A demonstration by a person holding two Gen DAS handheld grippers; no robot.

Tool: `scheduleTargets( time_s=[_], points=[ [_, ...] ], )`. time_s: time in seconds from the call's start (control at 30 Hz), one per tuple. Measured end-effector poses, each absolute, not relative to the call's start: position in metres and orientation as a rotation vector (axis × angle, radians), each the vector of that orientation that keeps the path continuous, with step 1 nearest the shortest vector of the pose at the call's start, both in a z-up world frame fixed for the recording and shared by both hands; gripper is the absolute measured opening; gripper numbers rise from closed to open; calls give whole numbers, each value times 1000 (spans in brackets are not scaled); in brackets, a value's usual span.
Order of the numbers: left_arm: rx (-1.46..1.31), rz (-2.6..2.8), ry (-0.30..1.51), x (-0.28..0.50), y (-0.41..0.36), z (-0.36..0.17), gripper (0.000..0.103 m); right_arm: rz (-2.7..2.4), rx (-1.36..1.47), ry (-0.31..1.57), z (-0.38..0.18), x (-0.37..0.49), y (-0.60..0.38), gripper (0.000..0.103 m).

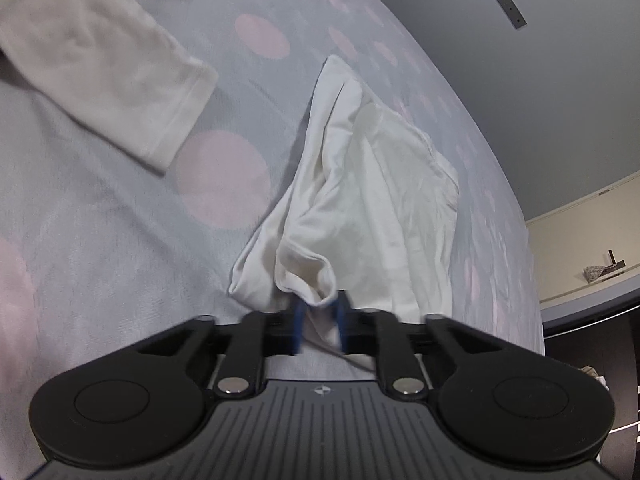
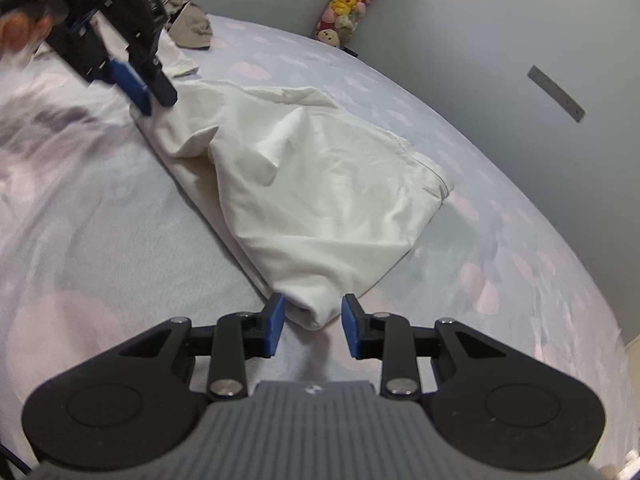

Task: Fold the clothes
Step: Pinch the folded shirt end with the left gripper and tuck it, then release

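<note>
1. Left gripper (image 1: 320,320): seen from its own wrist view, the blue pads stand close together with a bunched fold of the white garment (image 1: 360,200) caught between them; the gripper is clamped on the cloth. The pads are blurred.
2. Right gripper (image 2: 313,326): its jaws stand partly apart. A folded corner of the white garment (image 2: 320,200) lies between the blue fingertips (image 2: 276,324), but a gap shows on either side, so the pads do not press on it.
3. White garment: it lies rumpled and partly folded on the bed (image 2: 100,240), which wears a pale grey cover with pink spots. From the right wrist view it stretches from the right gripper up to the left gripper (image 2: 140,92), which sits at its far end, held by a hand (image 2: 24,8).
4. Beyond it, in the left wrist view, a cream sleeve (image 1: 100,68) lies flat on the bed (image 1: 100,240), apart from the white garment.
5. Farther back, a brown-grey garment (image 2: 192,24) lies crumpled.
6. Against the far wall, a column of soft toys (image 2: 348,0) stands.
</note>
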State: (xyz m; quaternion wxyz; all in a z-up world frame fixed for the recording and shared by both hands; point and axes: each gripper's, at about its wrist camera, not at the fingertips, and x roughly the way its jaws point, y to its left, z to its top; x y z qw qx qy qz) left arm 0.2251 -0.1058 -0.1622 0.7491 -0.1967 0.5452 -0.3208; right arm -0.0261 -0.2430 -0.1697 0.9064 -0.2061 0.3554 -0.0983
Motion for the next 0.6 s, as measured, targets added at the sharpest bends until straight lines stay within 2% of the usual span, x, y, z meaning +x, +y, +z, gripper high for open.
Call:
scheduleTargets(
  time_s=[0.07, 0.1, 0.17, 0.2, 0.3, 0.4, 0.6],
  points=[
    [-412, -718, 1166, 226, -107, -151, 6, -202, -445, 737, -172, -24, -242, 33],
    [-404, -726, 1147, 226, -107, -144, 5, -200, -448, 737, -171, -23, -242, 30],
    [-393, -742, 1108, 226, -107, -131, 5, -197, -456, 737, -170, -21, -242, 22],
    [-398, -750, 1089, 226, -105, -124, 4, -201, -448, 720, -166, -23, -242, 10],
    [-386, -757, 1065, 224, -98, -117, 4, -222, -417, 697, -154, -29, -246, 7],
    [-364, -702, 1123, 226, -89, -138, 3, -236, -391, 739, -154, -34, -255, 3],
    [-409, -649, 1204, 219, -71, -180, 4, -237, -381, 793, -170, -35, -259, 2]
  ],
)
